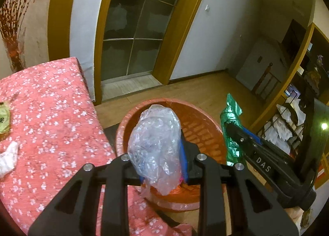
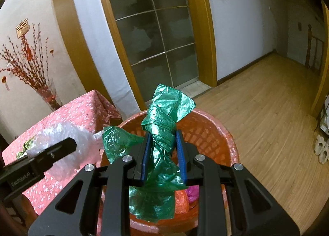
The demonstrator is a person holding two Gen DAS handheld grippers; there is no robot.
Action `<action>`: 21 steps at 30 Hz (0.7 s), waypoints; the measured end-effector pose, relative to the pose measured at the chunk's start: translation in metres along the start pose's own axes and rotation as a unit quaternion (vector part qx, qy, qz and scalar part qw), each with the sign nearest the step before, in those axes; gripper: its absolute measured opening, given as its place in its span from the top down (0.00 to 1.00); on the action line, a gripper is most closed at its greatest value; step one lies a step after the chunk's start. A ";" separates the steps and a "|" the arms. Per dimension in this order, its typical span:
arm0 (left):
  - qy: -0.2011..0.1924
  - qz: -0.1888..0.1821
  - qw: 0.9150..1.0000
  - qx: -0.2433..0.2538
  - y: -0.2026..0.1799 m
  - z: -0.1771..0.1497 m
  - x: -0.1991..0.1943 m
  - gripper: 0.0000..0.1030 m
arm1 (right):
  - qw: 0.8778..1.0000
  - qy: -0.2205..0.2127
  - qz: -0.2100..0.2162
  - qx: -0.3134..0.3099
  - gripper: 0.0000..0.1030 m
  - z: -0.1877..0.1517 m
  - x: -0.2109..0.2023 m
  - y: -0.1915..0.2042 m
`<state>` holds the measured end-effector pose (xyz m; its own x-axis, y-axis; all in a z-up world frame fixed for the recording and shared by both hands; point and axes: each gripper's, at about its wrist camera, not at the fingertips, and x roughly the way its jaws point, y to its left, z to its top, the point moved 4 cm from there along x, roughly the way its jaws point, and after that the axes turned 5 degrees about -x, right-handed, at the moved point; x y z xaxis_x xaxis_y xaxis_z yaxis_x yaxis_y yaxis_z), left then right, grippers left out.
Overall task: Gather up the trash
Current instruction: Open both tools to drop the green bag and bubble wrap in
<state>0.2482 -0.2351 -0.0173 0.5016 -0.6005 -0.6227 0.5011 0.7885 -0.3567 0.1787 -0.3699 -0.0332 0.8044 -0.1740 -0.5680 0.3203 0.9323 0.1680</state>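
My left gripper (image 1: pixel 159 143) is shut on a crumpled clear plastic bag (image 1: pixel 156 145), held over the orange-red basket (image 1: pixel 205 133) on the floor. My right gripper (image 2: pixel 162 145) is shut on a twisted green plastic bag (image 2: pixel 162 133), also above the basket (image 2: pixel 205 131). In the left wrist view the right gripper (image 1: pixel 232 131) with its green bag (image 1: pixel 231 112) hangs at the basket's right rim. The right wrist view shows the left gripper (image 2: pixel 70 143) and clear bag (image 2: pixel 67 143) at the left, by the table edge. Pink and orange scraps lie inside the basket.
A table with a pink flowered cloth (image 1: pixel 47 116) stands left of the basket, carrying a white crumpled scrap (image 1: pixel 8 157) and a yellow-green wrapper (image 1: pixel 4 120). A glass-panelled door (image 1: pixel 131 30), wooden floor (image 2: pixel 267 112), shelves (image 1: pixel 287 120) at right and a vase of red branches (image 2: pixel 47 94) surround them.
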 end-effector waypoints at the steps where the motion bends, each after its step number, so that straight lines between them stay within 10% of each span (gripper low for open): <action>1: 0.001 0.001 1.000 0.000 -0.003 0.000 0.001 0.72 | 1.000 0.000 0.000 0.001 0.76 -0.001 0.000 -0.003; 6: 0.007 0.003 1.000 -0.002 -0.004 -0.005 0.010 0.57 | 1.000 0.007 -0.001 0.010 0.72 -0.001 0.006 -0.009; 21: -0.015 0.093 0.996 0.001 0.036 -0.017 -0.011 0.13 | 1.000 -0.012 -0.023 -0.006 0.13 -0.006 -0.002 -0.008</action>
<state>0.2486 -0.1977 -0.0354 0.6068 -0.4484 -0.6563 0.3995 0.8859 -0.2358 0.1717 -0.3750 -0.0383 0.8002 -0.2248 -0.5561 0.3517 0.9268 0.1315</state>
